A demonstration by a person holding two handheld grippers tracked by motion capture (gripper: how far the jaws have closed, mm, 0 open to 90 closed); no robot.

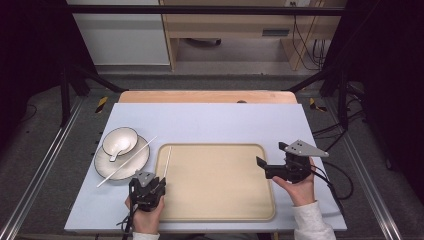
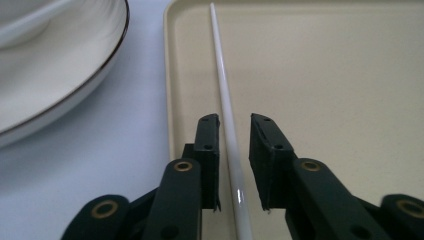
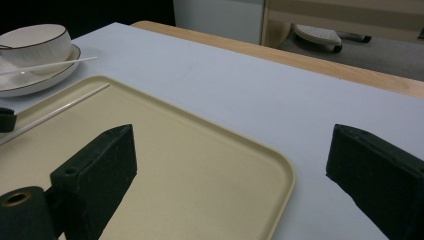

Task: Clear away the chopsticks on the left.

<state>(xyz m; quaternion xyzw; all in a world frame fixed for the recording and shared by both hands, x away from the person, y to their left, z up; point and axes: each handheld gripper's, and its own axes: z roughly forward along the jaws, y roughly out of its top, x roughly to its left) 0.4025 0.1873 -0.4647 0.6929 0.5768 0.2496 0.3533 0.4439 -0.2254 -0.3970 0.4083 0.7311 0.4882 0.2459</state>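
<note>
**Left gripper straddled a chopstick on the tray; right gripper waited wide open**

A cream tray [image 1: 220, 200] with rounded corners sat on a pale blue-grey mat [image 1: 210, 117] toward the near edge of the table, slightly right of the mat's centre. Beside the tray's left edge, a white plate [image 1: 102, 167] with a dark rim carried a white bowl [image 1: 120, 137] on its far side, and a white spoon [image 1: 119, 149] lay in the bowl. One white chopstick [image 1: 127, 161] lay across the plate, its far tip reaching past the rim toward the tray's far-left corner and its near end resting on the mat off the plate's near edge.

A second chopstick [image 2: 226, 105] lay inside the tray, running close along its left edge. The left gripper [image 1: 147, 187], held at the tray's near-left corner, had its jaws partly open on either side of this chopstick's near end. In the left gripper view a narrow gap showed on each side of the stick, so the pads [image 2: 209, 150] were not pressing it.

The right gripper [image 1: 285, 167] was held at the tray's right edge, pointing left over the tray. In the right gripper view its jaws stood wide apart with nothing between them, above the tray's far-right corner and the mat beyond it.
</note>
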